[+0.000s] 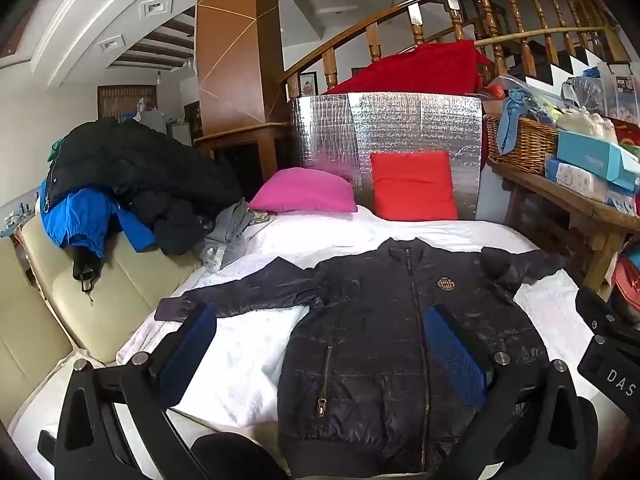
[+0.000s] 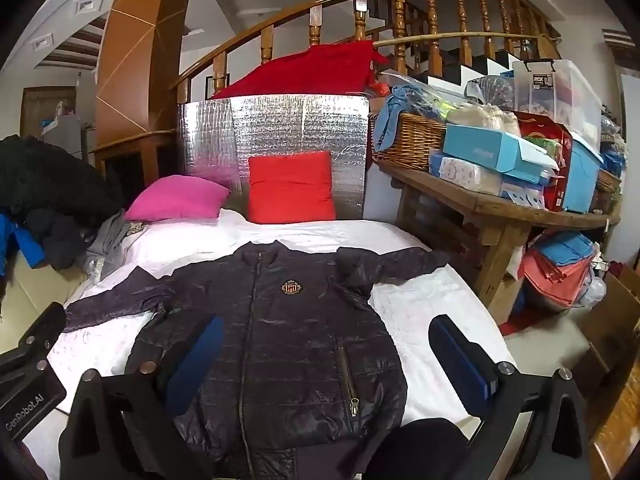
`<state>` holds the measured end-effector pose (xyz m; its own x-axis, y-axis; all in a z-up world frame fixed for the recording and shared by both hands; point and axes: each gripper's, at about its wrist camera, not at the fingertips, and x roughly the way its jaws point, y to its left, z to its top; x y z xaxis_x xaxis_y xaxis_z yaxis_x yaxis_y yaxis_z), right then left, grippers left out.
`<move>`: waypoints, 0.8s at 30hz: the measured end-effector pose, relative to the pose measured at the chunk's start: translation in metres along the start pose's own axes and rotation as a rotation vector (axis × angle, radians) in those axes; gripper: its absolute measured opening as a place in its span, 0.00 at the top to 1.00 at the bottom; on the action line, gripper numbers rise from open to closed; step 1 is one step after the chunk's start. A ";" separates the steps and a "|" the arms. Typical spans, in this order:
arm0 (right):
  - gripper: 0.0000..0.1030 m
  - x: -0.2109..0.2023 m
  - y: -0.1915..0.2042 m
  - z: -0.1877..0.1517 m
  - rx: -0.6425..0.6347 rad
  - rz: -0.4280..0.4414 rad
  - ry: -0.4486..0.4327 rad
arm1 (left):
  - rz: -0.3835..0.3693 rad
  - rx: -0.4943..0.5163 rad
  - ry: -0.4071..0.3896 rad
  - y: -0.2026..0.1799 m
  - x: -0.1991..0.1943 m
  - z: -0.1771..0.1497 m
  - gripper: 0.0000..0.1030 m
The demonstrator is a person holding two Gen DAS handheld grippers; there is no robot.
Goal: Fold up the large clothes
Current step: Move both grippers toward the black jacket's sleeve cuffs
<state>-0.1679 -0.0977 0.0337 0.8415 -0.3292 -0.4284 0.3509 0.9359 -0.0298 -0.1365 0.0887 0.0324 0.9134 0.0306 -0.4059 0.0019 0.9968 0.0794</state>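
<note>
A dark navy quilted jacket with a front zipper and a small gold badge on the chest lies flat, front side up, on a bed with a white sheet. Its collar is at the far end and its hem at the near edge. Both sleeves are spread to the sides; the right sleeve is folded back on itself near the shoulder.

The left claw hangs above the near left part of the jacket. Its two blue-padded fingers stand wide apart: the left finger is over the white sheet just below the left sleeve, and the right finger is over the jacket's chest, right of the zipper. Nothing is between the pads and they grip nothing.

The right claw hangs above the near right part of the jacket. It is also fully spread and empty. Its left finger is over the jacket body left of the zipper, its right finger is over the white sheet beside the jacket's right edge.

At the far end of the bed a pink cushion and a red cushion lean at a silver foil panel. A wooden bench with boxes stands on the right.
</note>
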 end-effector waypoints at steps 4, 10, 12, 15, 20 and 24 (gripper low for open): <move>0.00 0.000 0.006 0.003 0.001 -0.007 0.002 | 0.000 -0.001 0.000 0.001 0.000 0.000 0.00; 0.00 0.000 0.002 0.001 0.003 -0.001 0.005 | 0.001 0.000 0.002 0.000 0.001 0.000 0.00; 0.00 0.004 0.005 0.002 0.001 -0.001 0.003 | 0.001 0.001 0.004 0.001 0.001 0.001 0.00; 0.00 0.002 0.007 0.003 0.003 0.000 0.003 | 0.000 0.004 0.006 0.001 0.002 0.001 0.00; 0.00 0.004 0.001 -0.001 0.001 -0.002 -0.002 | 0.000 0.007 0.008 0.001 0.003 -0.001 0.00; 0.00 0.004 -0.003 -0.006 -0.002 -0.005 -0.007 | 0.001 0.004 0.013 0.001 0.005 -0.001 0.00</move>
<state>-0.1685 -0.1011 0.0267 0.8427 -0.3348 -0.4217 0.3543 0.9345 -0.0340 -0.1323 0.0895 0.0297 0.9080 0.0328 -0.4177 0.0025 0.9965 0.0836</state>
